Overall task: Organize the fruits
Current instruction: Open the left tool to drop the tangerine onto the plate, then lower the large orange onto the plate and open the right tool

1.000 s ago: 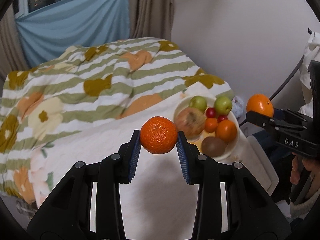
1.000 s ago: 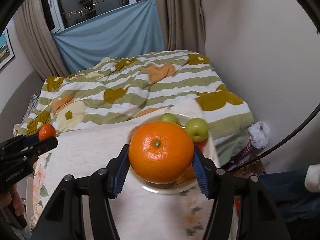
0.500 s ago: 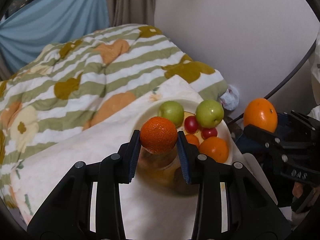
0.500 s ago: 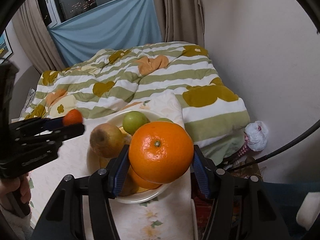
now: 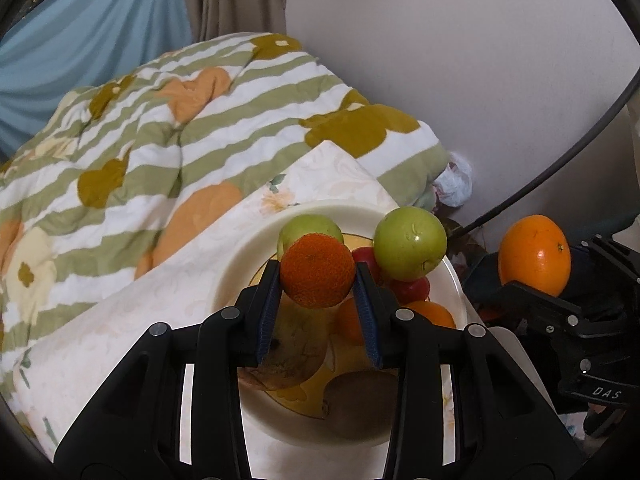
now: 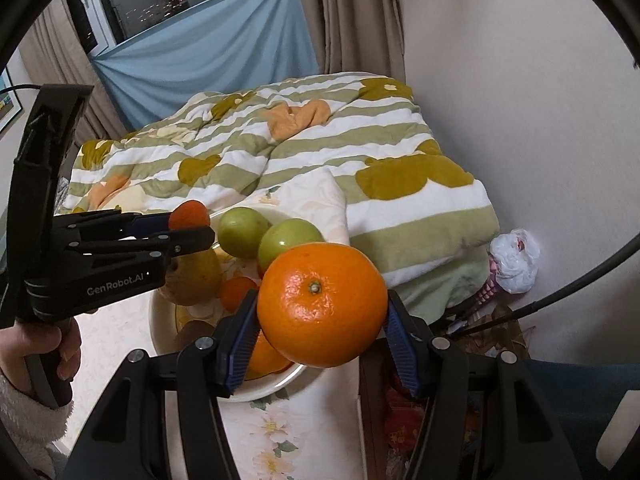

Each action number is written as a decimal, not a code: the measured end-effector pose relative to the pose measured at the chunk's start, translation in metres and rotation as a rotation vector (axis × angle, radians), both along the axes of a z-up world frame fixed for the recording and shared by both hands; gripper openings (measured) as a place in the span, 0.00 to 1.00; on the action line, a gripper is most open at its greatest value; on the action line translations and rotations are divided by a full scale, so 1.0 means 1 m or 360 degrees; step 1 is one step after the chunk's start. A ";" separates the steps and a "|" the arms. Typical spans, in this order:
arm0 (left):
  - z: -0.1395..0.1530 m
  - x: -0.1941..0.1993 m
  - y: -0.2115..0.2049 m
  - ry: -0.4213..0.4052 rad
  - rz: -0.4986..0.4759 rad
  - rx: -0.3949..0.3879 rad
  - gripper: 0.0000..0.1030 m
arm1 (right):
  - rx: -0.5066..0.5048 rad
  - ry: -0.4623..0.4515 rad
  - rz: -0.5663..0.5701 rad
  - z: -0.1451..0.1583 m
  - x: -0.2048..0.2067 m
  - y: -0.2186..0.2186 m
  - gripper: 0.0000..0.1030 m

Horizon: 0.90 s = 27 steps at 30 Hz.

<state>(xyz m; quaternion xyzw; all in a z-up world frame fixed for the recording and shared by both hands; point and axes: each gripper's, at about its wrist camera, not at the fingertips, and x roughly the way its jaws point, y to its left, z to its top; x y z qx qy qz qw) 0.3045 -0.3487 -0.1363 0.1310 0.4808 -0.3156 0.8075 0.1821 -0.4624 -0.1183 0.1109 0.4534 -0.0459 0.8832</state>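
- Two fruits are in grips: a small mandarin (image 5: pixel 317 269), clamped between the blue pads of the left hand-held gripper (image 5: pixel 316 276), and a large orange (image 6: pixel 322 305), clamped between the pads of the right hand-held gripper (image 6: pixel 322 320).
- The mandarin hangs over the middle of the plate (image 5: pixel 244 256); whether it touches the fruit under it cannot be told.
- The orange hangs at the plate's near right edge, above the rim.
- The left gripper's pads press on the mandarin on both sides; the right gripper's pads press on the orange likewise.
- One cream plate lies on a flowered cloth (image 5: pixel 120 340), at its far right end.
- On the plate, counted: two green apples (image 5: pixel 410 243) at the far side, side by side; two small red fruits (image 5: pixel 412 290) just near of them; one pear (image 5: pixel 294 350) at the left; one kiwi (image 5: pixel 360 404) at the near side.
- Orange fruits (image 5: pixel 434 314) lie right of the pear; at least one, and how many the grippers hide cannot be told.
- One person's hand (image 6: pixel 38 340), with a fleecy white cuff, holds the left gripper's handle.
- A striped green and white quilt (image 6: pixel 304 152) with yellow and orange shapes lies beyond the cloth.
- One white plastic bag (image 6: pixel 514 262) lies crumpled at the wall, right of the quilt.
- A blue sheet (image 6: pixel 208 60) hangs under the window, far left.
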 end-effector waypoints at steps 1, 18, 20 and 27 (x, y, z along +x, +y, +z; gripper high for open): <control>0.001 0.000 0.000 0.0002 0.0002 0.0001 0.46 | 0.0004 -0.0001 -0.0008 0.000 -0.001 -0.001 0.54; 0.038 -0.013 0.062 -0.0157 0.0195 -0.0034 1.00 | -0.0042 -0.0079 0.0089 0.013 0.001 0.020 0.54; 0.038 -0.016 0.078 -0.0144 0.0250 -0.0022 1.00 | -0.0044 -0.0094 0.0135 0.014 0.006 0.027 0.54; 0.036 -0.033 0.123 -0.0134 0.0405 0.0020 1.00 | -0.0029 -0.0111 0.0278 0.006 0.017 0.055 0.54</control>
